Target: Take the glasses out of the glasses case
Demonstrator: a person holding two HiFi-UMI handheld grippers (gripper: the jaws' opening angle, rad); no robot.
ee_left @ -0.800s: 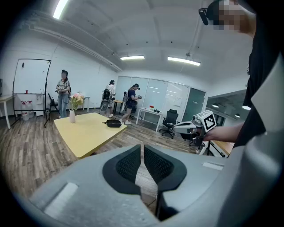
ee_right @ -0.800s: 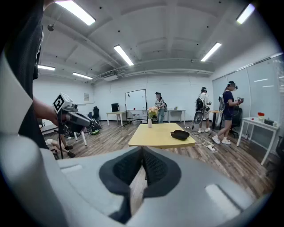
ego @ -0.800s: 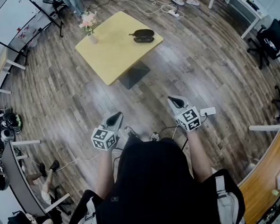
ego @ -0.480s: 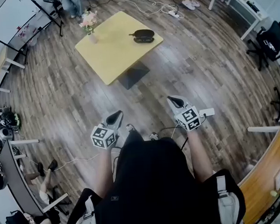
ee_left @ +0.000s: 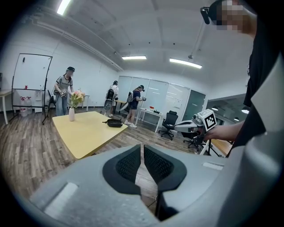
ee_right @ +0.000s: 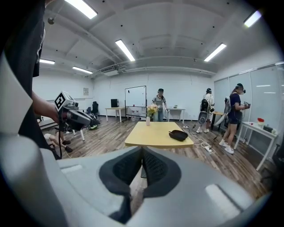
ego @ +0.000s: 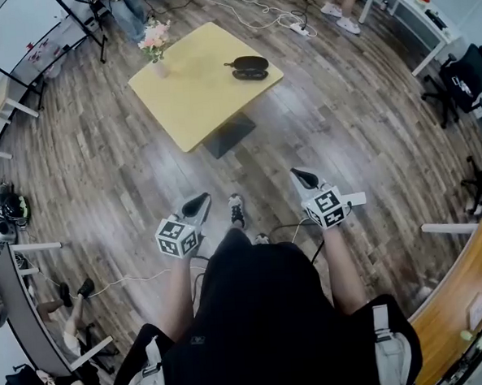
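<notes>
A black glasses case (ego: 248, 67) lies open on the far right part of a yellow table (ego: 194, 93); it also shows as the dark case (ee_left: 114, 123) in the left gripper view and the case (ee_right: 178, 135) in the right gripper view. Whether glasses are inside I cannot tell at this distance. Both grippers are held at waist height over the wooden floor, well short of the table. My left gripper (ego: 198, 203) (ee_left: 142, 153) is shut and holds nothing. My right gripper (ego: 303, 176) (ee_right: 142, 156) is shut too, with nothing between its pads.
A vase of flowers (ego: 156, 53) stands at the table's far left corner. Cables and a power strip (ego: 300, 25) lie on the floor beyond the table. Office chairs (ego: 462, 80) and a white desk (ego: 409, 10) are at the right, people stand behind, and a whiteboard (ego: 15, 30) is at the far left.
I have stepped forward: one shoe now shows ahead between the grippers, and the table sits slightly nearer. Both grippers keep their pose and stay shut.
</notes>
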